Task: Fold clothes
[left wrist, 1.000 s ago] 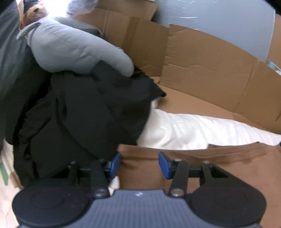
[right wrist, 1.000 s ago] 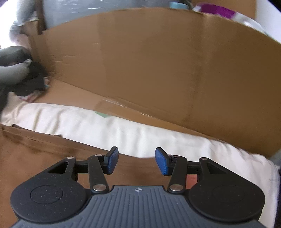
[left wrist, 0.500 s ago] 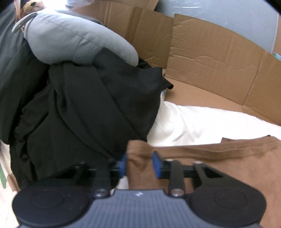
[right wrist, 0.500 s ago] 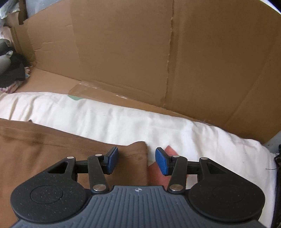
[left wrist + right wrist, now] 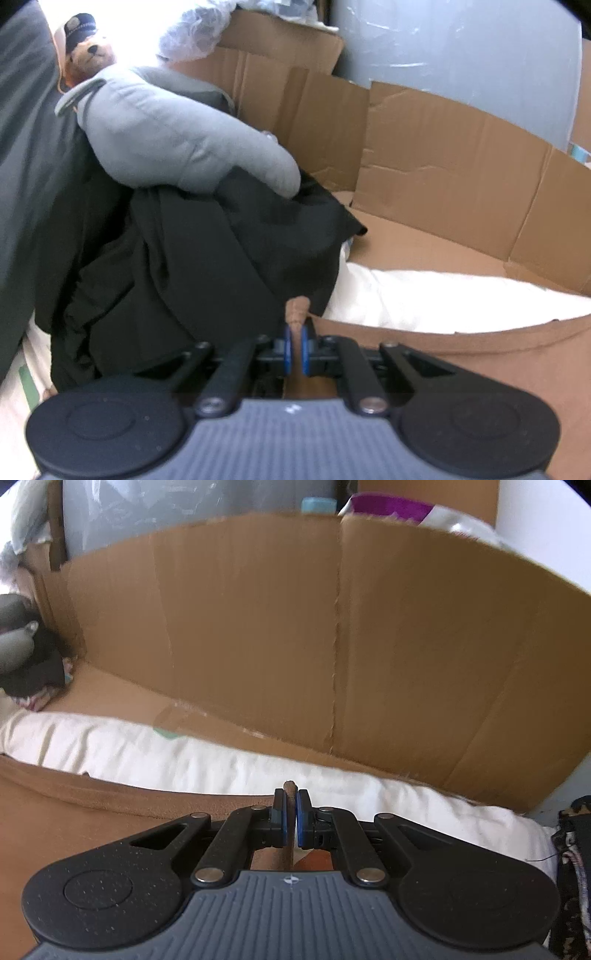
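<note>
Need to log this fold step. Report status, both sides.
Left hand-held gripper and right hand-held gripper shut on brown fabric garment. Black clothes pile crowds left side.

No text, label or number is legible anywhere — none.

Home setting indicated, likely bedroom or storage corner. White bedding seen spread as work surface, hemmed in by flattened cardboard propped as walls. Teddy bear in dark cap seen at back, grey pillow laid over heap of black clothes. Brown garment laid out on bedding. Household clutter glimpsed above cardboard: plastic wrap, purple packet. Soft furnishings and toys taken as domestic, not workshop or lab.
</note>
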Demonstrator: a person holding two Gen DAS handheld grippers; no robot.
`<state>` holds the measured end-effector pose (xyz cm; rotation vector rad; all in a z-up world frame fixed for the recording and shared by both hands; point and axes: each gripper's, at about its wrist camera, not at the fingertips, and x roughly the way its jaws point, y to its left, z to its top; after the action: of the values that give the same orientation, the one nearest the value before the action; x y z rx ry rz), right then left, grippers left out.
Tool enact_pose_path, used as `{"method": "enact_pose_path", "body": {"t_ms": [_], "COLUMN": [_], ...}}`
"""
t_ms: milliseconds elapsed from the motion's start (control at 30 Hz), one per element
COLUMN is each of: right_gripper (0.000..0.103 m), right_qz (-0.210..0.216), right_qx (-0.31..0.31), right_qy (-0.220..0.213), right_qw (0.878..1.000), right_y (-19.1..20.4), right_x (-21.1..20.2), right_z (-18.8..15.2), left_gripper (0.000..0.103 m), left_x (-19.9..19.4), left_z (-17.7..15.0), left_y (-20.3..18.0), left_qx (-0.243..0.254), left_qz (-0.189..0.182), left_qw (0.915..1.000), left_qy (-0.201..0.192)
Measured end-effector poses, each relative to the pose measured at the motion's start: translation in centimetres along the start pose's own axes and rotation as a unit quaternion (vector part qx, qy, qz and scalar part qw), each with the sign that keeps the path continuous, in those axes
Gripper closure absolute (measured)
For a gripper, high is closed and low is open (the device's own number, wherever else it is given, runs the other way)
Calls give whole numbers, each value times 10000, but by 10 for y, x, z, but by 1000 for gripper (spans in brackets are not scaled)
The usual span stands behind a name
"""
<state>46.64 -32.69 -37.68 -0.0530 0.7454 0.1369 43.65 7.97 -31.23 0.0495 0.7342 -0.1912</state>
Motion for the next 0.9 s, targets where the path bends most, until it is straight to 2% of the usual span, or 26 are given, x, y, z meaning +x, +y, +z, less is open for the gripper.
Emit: {"method": "enact_pose_path", "body": {"t_ms": [233,467,567,600,633,700,733,900], "right_gripper": [100,100,98,97,92,78,68,67], "right_qz": [-76,-82,-104,-121,-135,-126,-110,99], "right_qx": [50,3,120,181,241,268,274,387], "right_qy": [13,116,353,325,287,249,232,240], "right_qw": [10000,9999,9992,9992,9992,9993,9993,9989], "right_y": [-3,2,1,-1,-3,-5,-5,-7], "right_x": [7,27,37,34,31,23,19,-3], "right_z": [4,8,7,6,6,5,5,3], "left_gripper": [97,97,90,84,78,58,55,35], "left_x": [1,27,31,29,26,19,15,-7], "left_z": [-5,-10,-10,-10,-10,-11,-12,-19], "left_y": [-7,-3,-1,-1,0,-2,-4,-9], "left_qx": [-3,53,-18,-67,-89,-19,35,106], "left_qz": [88,105,52,26,12,20,16,-194], "left_qw": [9999,9995,9992,9993,9994,9997,9997,9995], "left_qy": [57,306,399,365,326,253,228,236]}}
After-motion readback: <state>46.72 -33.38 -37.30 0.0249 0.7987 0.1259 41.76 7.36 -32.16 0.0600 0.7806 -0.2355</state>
